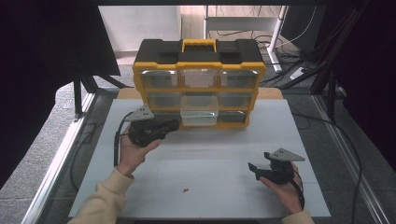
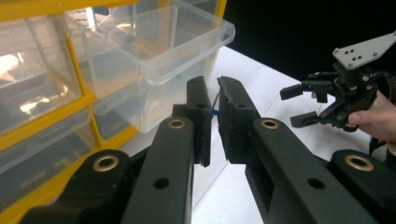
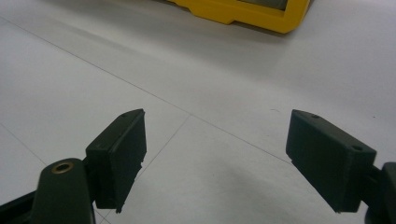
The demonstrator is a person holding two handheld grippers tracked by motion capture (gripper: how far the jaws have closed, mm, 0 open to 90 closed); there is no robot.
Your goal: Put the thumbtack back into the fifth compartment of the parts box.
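Two black jaws up close in the left gripper view: the left gripper is pinched narrow on a small blue piece, just beside the one pulled-out clear drawer. That yellow organizer shows nine clear drawers, three rows of three. No readable writing anywhere. Right gripper spread wide over the white table, holding nothing. One tiny red piece lies near the front edge

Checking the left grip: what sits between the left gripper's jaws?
In the left gripper view, a small blue thing is pinched between the left gripper's jaws, beside the pulled-out clear drawer.
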